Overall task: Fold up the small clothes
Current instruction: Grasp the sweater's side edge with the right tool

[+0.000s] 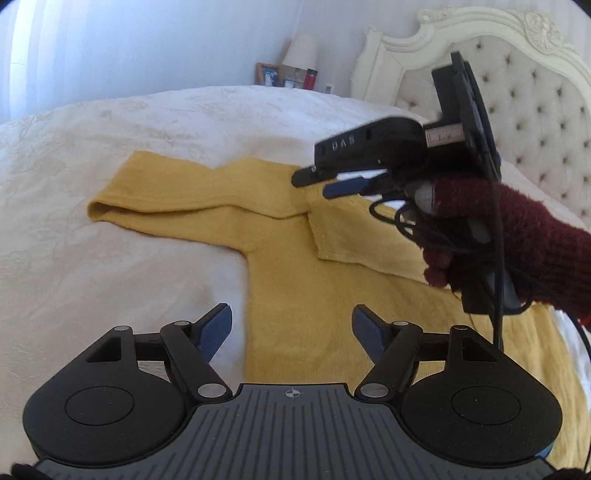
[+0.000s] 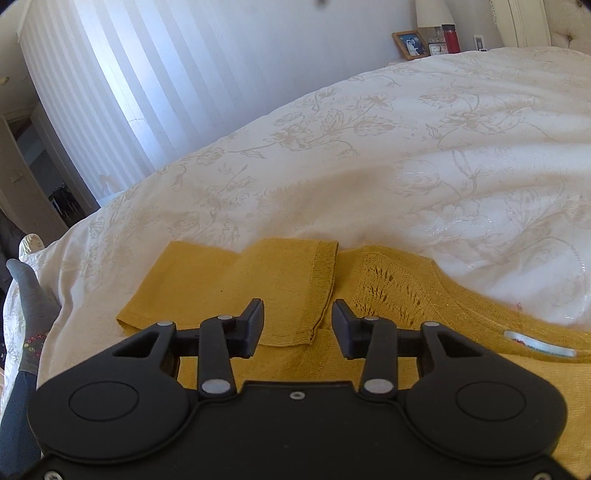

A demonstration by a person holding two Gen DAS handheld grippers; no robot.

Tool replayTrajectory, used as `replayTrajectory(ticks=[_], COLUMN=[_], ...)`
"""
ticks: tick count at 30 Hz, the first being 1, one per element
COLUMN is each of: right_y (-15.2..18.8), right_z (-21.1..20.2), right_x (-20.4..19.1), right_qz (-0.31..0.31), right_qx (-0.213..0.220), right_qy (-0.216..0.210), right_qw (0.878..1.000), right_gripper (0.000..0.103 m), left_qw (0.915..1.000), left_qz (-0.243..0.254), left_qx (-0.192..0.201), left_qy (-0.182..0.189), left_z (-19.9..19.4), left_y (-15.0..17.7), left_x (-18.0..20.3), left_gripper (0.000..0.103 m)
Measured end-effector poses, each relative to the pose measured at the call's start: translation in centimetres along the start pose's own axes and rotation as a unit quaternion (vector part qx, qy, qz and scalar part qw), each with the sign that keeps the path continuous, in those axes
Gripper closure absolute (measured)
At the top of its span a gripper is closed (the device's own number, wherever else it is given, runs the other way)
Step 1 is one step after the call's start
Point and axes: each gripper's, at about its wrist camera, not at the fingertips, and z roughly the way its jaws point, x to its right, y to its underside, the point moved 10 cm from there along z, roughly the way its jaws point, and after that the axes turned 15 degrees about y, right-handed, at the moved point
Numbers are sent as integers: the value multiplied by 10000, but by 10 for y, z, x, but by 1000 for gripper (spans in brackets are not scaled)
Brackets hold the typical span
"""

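White floral bedding [image 1: 122, 236] covers the bed across both views, with pale vertical blinds [image 2: 122, 85] at upper left of the right wrist view and a tufted cream headboard [image 1: 532, 96] at upper right of the left wrist view. On the bedding lies a mustard-yellow knit sweater [image 1: 295, 295]; in the left wrist view one sleeve [image 1: 173, 195] extends toward the left of the frame, its cuff end at centre left, while the body fills the lower centre and right. The other sleeve [image 2: 240, 288] is folded across the body and occupies the centre of the right wrist view, its hemmed cuff edge just ahead of the fingers; the neckline label [image 2: 539, 345] sits at lower right. The left gripper [image 1: 291, 332], at bottom centre of its own view, has its jaws spread wide with nothing between them, above the sweater's side edge. The right gripper [image 2: 298, 326], held by a hand in a dark red knit glove [image 1: 517, 236] at right of the left wrist view, has its jaws partly apart, pads clear of the fabric. A framed photo [image 2: 410, 44], lamp [image 2: 434, 13] and red bottle [image 2: 451, 38] stand at upper right.
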Motion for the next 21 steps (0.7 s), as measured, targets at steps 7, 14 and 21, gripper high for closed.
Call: replayTrajectory(ticks=[7,14,21], right_y=[6,3,-22], right_z=[24,34,-32], right_x=[0,-8,-14], right_qz=[-3,209,510], right_qx=[-213,-278,154], right_qy=[153,64,-244], right_qw=[9997,9994,9983], right_gripper=[49,85,90], left_qw=[9986,9982,9994], left_qz=[-401,-480,-297], left_qx=[90,27,-55], left_qy=[-326,-356,-186], left_z=[-6,-8,-3], left_y=[-15,-10,-7], left_x=[-34,-41,-32], left_gripper=[32,32,32])
